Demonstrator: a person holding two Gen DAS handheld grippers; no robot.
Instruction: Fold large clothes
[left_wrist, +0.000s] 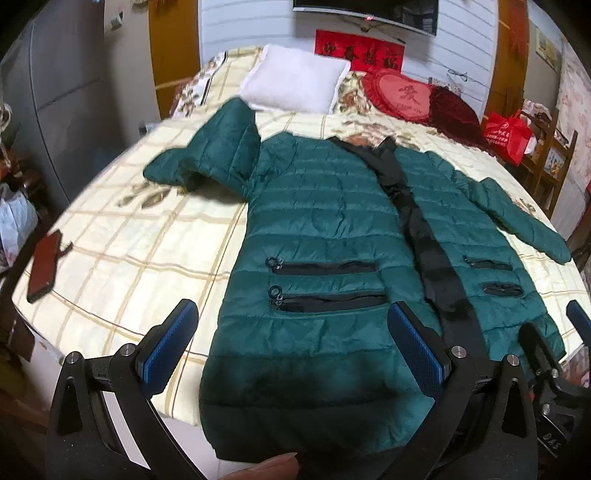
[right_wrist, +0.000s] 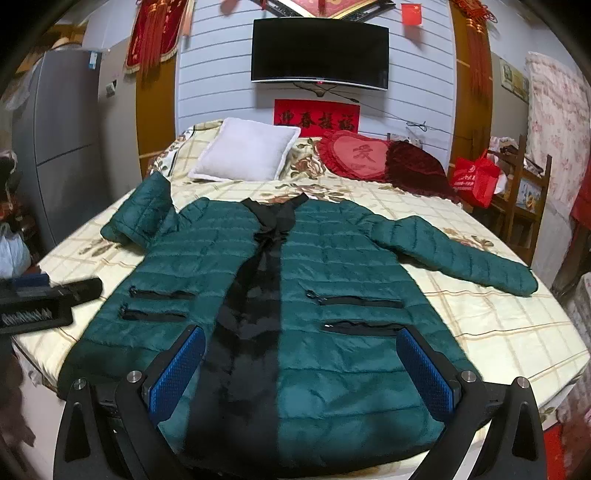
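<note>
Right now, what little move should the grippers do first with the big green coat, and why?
Probably reach the right gripper to the outstretched right sleeve and fold it across the coat. Both grippers are open and empty; the coat lies flat, front up, on the bed.

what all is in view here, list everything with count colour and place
jacket: 1, dark green quilted with black front strip, spread flat on the bed, one sleeve bent back, the other straight
bed: 1, cream checked cover
pillow: 1, white, head of bed
heart cushion: 1, red, beside the pillow
velvet cushion: 1, dark red, next to the heart cushion
phone: 1, dark, bed edge
TV: 1, black, on wall
banner: 1, red, under the TV
bag: 1, red, beside the bed
fridge: 1, grey, near the wall
left gripper: blue fingers, open
right gripper: blue fingers, open
</note>
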